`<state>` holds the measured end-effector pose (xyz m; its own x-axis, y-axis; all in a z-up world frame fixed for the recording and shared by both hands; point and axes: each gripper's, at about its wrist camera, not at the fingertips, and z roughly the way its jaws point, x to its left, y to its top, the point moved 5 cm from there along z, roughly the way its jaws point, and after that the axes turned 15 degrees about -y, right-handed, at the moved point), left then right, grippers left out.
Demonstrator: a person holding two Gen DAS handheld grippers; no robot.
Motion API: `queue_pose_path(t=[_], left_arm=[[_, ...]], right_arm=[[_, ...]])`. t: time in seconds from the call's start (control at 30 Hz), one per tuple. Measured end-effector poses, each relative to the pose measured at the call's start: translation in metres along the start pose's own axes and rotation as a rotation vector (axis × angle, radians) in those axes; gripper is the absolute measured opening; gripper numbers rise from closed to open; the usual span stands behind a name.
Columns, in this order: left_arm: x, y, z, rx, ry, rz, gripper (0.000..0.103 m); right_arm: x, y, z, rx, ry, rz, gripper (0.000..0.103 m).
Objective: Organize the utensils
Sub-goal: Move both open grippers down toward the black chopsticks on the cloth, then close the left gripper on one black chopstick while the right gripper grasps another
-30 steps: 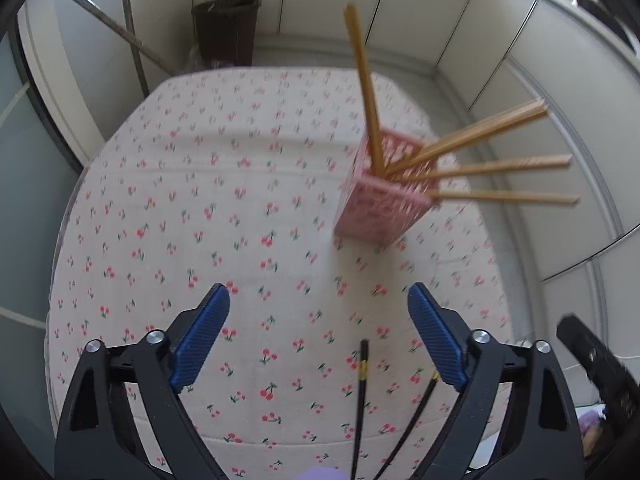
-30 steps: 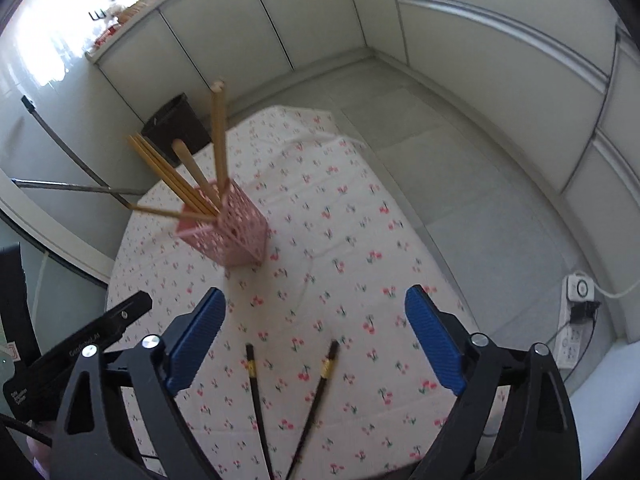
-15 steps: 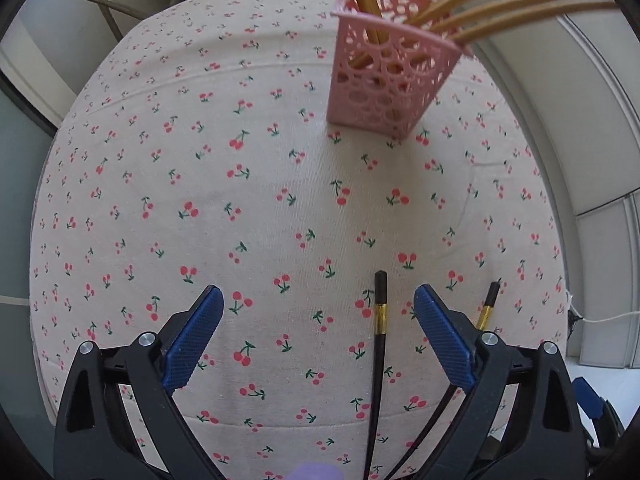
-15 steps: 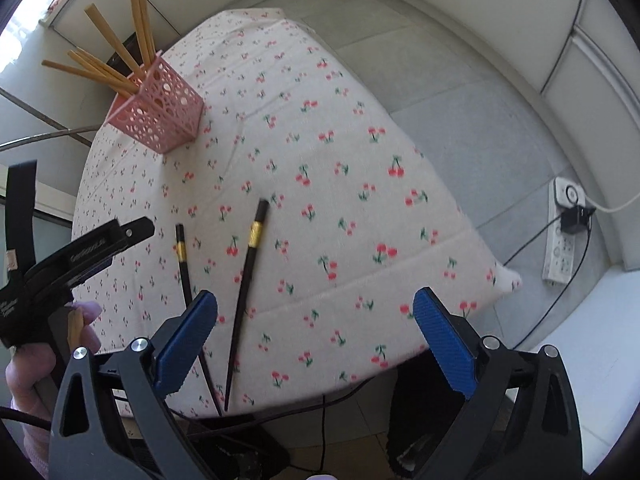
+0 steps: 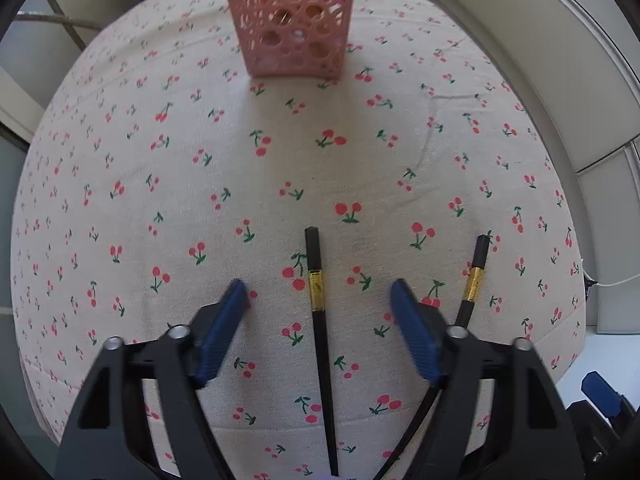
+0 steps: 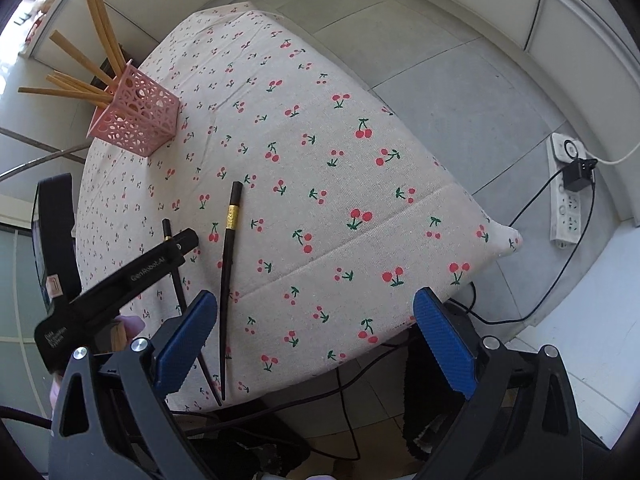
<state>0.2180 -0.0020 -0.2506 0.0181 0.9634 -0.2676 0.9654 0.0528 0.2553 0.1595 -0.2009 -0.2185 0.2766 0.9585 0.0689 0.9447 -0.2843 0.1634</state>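
Two black chopsticks with gold bands lie on the cherry-print tablecloth [image 5: 160, 200]. In the left wrist view, one black chopstick [image 5: 318, 320] lies between the fingers of my open left gripper [image 5: 320, 296], low over the cloth; the other chopstick [image 5: 472, 280] lies just right of the right finger. A pink perforated holder [image 5: 292, 20] stands at the far side. In the right wrist view, my right gripper [image 6: 312, 320] is open and empty, off the table's near edge. Both chopsticks [image 6: 230, 240] and the holder [image 6: 136, 120] with several wooden chopsticks [image 6: 104, 36] show there. The left gripper's finger [image 6: 132, 276] covers the left chopstick.
The table's near edge and corner [image 6: 504, 240] drop to a grey tiled floor. A white power strip [image 6: 566, 192] with a black cable lies on the floor to the right. Cables run under the table.
My left gripper has come down and forward over the left black chopstick, and its jaws have narrowed around it. My right gripper has pulled back and tilted down past the table edge.
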Motion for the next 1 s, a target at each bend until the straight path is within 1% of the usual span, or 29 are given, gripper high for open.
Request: queue_pose_path(t=[0.07, 0.17, 0.23, 0.3, 0.33, 0.37, 0.4, 0.43, 0.47, 0.6, 0.73, 0.87, 1.0], left_arm=[[-0.004, -0.001, 0.0, -0.003, -0.003, 0.018, 0.05], [-0.009, -0.002, 0.0, -0.008, 0.004, 0.038, 0.04], [-0.013, -0.004, 0.002, -0.01, 0.003, 0.051, 0.036], [-0.019, -0.005, 0.003, -0.012, -0.003, 0.06, 0.028], [-0.025, -0.004, 0.004, -0.013, 0.004, 0.068, 0.021], [-0.024, -0.006, 0.002, -0.014, 0.005, 0.074, 0.016], [-0.025, -0.007, 0.001, -0.015, 0.005, 0.082, 0.015], [-0.025, -0.008, 0.0, -0.015, 0.007, 0.087, 0.009], [-0.023, -0.011, -0.006, -0.017, 0.007, 0.086, 0.007], [-0.011, -0.015, -0.014, -0.025, -0.004, 0.083, 0.006], [0.014, -0.011, -0.031, -0.059, -0.005, 0.061, 0.006], [0.033, -0.003, -0.054, -0.114, -0.002, 0.024, 0.006], [0.047, 0.006, -0.083, -0.191, 0.012, 0.009, 0.006]], right_arm=[[0.001, 0.0, 0.0, 0.002, 0.002, 0.002, 0.096], [0.002, -0.001, 0.003, 0.012, 0.003, 0.001, 0.096], [0.003, -0.001, 0.004, 0.015, 0.001, 0.0, 0.096], [0.004, -0.001, 0.005, 0.016, -0.001, 0.0, 0.096], [0.004, -0.001, 0.005, 0.016, -0.002, 0.0, 0.096], [0.005, -0.001, 0.006, 0.018, -0.003, 0.0, 0.096], [0.006, -0.001, 0.006, 0.02, -0.002, 0.001, 0.096], [0.007, -0.001, 0.007, 0.022, -0.001, 0.003, 0.096], [0.008, -0.001, 0.007, 0.024, 0.002, 0.004, 0.096], [0.019, 0.0, 0.007, 0.018, 0.003, -0.008, 0.096], [0.032, 0.003, 0.01, 0.006, -0.008, -0.015, 0.096], [0.044, 0.011, 0.018, 0.003, -0.02, 0.011, 0.096], [0.054, 0.019, 0.028, 0.004, -0.034, 0.033, 0.096]])
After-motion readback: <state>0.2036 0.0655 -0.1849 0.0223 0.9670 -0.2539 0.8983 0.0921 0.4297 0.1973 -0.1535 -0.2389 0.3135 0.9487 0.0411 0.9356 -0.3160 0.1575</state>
